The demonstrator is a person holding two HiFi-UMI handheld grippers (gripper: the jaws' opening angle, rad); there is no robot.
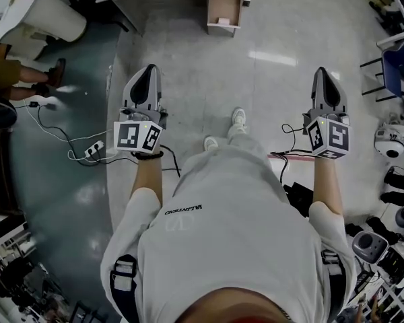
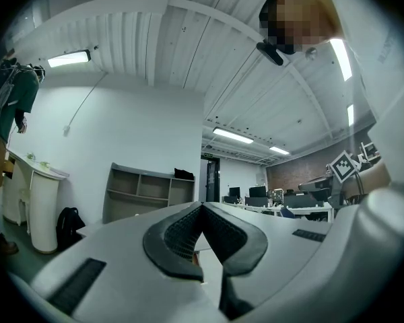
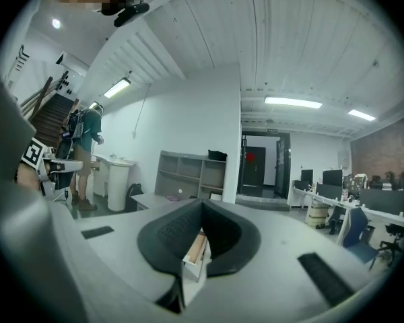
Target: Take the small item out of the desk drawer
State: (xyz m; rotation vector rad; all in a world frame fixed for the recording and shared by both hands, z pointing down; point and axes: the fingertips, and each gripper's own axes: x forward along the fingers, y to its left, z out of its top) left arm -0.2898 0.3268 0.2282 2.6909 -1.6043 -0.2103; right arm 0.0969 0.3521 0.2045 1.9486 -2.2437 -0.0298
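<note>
My left claw [image 1: 148, 71] was pinched together, empty; right claw [image 1: 325, 74] likewise; desk drawer [image 1: 223, 11] stood well ahead, untouched

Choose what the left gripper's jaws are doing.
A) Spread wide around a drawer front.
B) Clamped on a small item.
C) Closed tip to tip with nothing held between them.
C: in the left gripper view, the left gripper has its jaws meeting at the tips, and only the room beyond shows through the gap below them.
</note>
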